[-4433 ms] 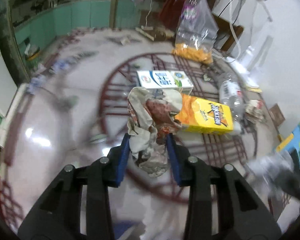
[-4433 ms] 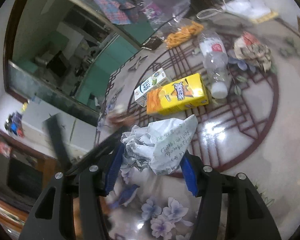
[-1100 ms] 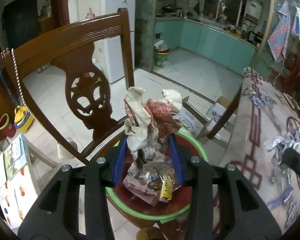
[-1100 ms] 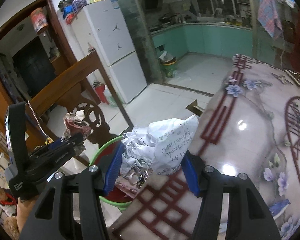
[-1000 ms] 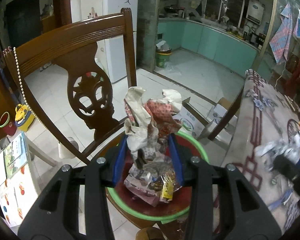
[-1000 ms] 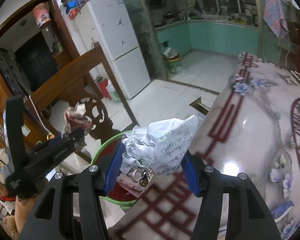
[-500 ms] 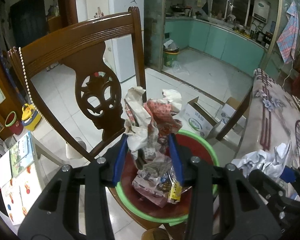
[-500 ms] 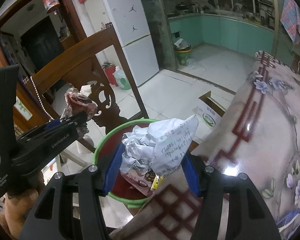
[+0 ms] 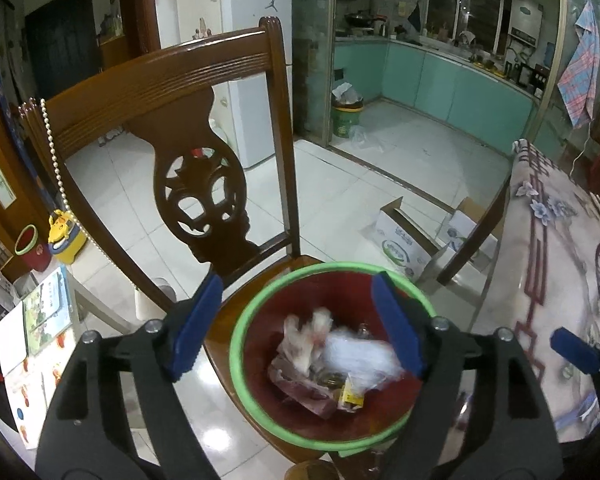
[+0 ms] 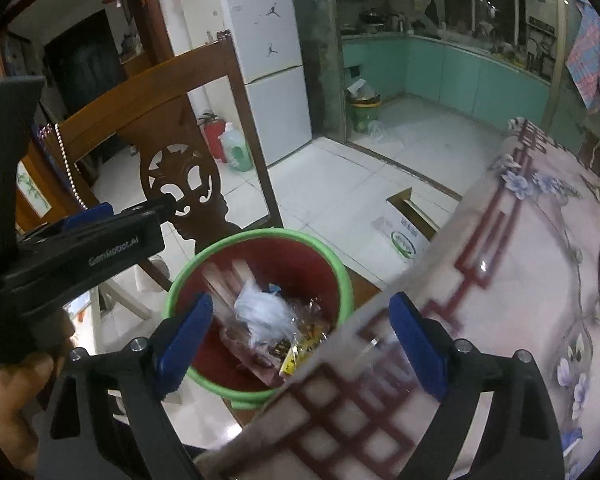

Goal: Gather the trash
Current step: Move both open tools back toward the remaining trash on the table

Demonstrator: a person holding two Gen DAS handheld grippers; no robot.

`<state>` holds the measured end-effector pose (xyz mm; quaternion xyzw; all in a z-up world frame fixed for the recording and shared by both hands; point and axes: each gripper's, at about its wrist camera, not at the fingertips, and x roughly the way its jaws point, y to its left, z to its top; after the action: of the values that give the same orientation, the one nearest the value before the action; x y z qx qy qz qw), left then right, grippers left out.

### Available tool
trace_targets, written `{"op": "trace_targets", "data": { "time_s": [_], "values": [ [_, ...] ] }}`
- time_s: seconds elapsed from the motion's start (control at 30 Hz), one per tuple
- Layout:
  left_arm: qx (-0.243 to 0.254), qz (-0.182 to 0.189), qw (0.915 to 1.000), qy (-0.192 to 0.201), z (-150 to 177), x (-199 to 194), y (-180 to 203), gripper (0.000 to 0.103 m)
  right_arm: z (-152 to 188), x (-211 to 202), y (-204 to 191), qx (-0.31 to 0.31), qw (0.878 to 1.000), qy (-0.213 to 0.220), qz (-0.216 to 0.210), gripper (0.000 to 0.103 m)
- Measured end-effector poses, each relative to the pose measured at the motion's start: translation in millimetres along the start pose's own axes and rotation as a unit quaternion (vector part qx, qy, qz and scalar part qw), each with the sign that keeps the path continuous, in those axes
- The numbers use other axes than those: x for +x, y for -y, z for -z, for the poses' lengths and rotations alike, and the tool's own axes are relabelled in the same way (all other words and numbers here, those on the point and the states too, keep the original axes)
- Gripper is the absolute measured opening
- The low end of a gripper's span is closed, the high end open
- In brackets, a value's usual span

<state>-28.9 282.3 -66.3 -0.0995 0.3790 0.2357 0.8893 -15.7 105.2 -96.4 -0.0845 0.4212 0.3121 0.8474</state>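
Blurred crumpled trash (image 9: 340,354) is lying inside the green-rimmed bin (image 9: 244,330) on the wooden chair (image 9: 172,92). The left gripper (image 9: 296,322) and right gripper (image 10: 300,326) are opening above it, holding nothing.

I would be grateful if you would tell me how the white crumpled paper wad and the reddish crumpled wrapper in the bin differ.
The white crumpled paper wad is plain white and lies toward the table side; the reddish crumpled wrapper is pinkish, printed and lies beside it toward the chair. The white wad looks bulkier. Both are blurred, lie inside the green-rimmed red plastic bin, and neither claw holds them.
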Motion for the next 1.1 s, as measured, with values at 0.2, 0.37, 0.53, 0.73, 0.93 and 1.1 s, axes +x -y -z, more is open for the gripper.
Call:
{"op": "trace_targets", "data": {
  "time_s": [0.2, 0.37, 0.53, 0.73, 0.93, 1.1],
  "values": [
    [0.023, 0.019, 0.9995, -0.003, 3, -1, 21, 0.080, 15, -45, 38, 0.039, 0.999, 0.014, 0.013, 0.088],
    [0.046, 0.053, 0.9975, -0.009, 6, -5, 50, 0.084, 36, -94, 87, 0.038, 0.996, 0.018, 0.078, 0.089],
    [0.064, 0.084, 0.9944, -0.008, 9, -16, 88, 0.085, 53, -136, 159, 0.040, 0.985, 0.005, 0.165, 0.089],
    [0.119, 0.135, 0.9836, -0.010, 22, -33, 150, 0.088, 75, -159, 284, 0.043, 0.967, -0.039, 0.247, 0.096],
    [0.155, 0.178, 0.9711, -0.035, 42, -36, 192, 0.088, 86, -141, 385, 0.046, 0.952, -0.164, 0.253, 0.096],
    [0.155, 0.201, 0.9657, -0.056, 48, -30, 208, 0.088, 89, -118, 418, -0.002, 0.940, -0.224, 0.256, 0.096]
  ]
}}
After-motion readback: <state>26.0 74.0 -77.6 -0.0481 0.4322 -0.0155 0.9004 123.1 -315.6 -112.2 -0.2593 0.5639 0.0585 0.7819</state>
